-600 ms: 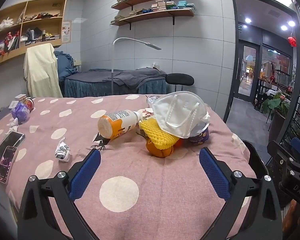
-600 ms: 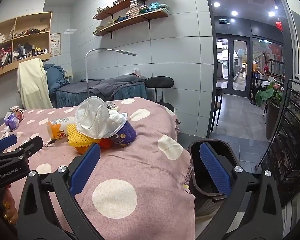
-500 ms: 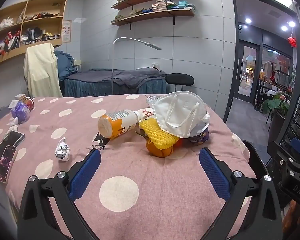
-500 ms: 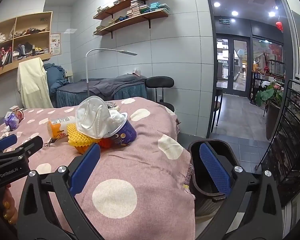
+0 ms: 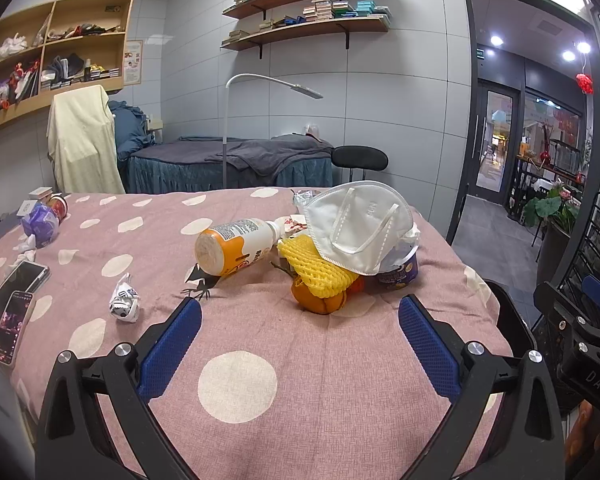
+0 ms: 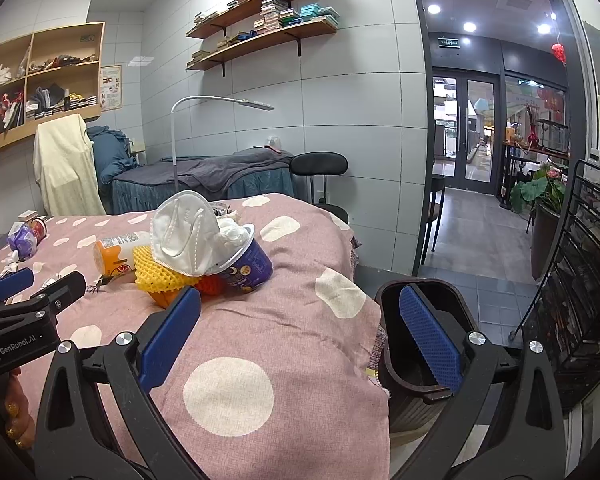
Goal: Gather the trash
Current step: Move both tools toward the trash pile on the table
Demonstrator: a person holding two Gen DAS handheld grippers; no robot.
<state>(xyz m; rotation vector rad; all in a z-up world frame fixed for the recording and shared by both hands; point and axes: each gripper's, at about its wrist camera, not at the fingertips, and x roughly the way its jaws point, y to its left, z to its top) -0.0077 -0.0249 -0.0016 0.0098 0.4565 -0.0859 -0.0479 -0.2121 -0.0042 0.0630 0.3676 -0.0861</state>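
A trash pile lies on the pink dotted tablecloth [image 5: 260, 392]: a white face mask [image 5: 360, 224] over a purple cup [image 5: 398, 274], yellow foam netting [image 5: 316, 270] on an orange fruit [image 5: 318, 300], and a tipped orange-and-white bottle [image 5: 232, 246]. A crumpled wrapper [image 5: 125, 300] lies apart at the left. My left gripper [image 5: 298, 320] is open and empty, short of the pile. My right gripper [image 6: 298, 316] is open and empty, over the table's right edge, its right finger [image 6: 428, 336] above a dark bin [image 6: 420, 392]. The pile also shows in the right wrist view [image 6: 204, 248].
Two phones [image 5: 8, 312] lie at the table's left edge. A purple packet [image 5: 40, 220] and small jars sit at the far left. A black wire rack [image 6: 580, 280] stands right of the bin. A massage bed, lamp and stool stand behind.
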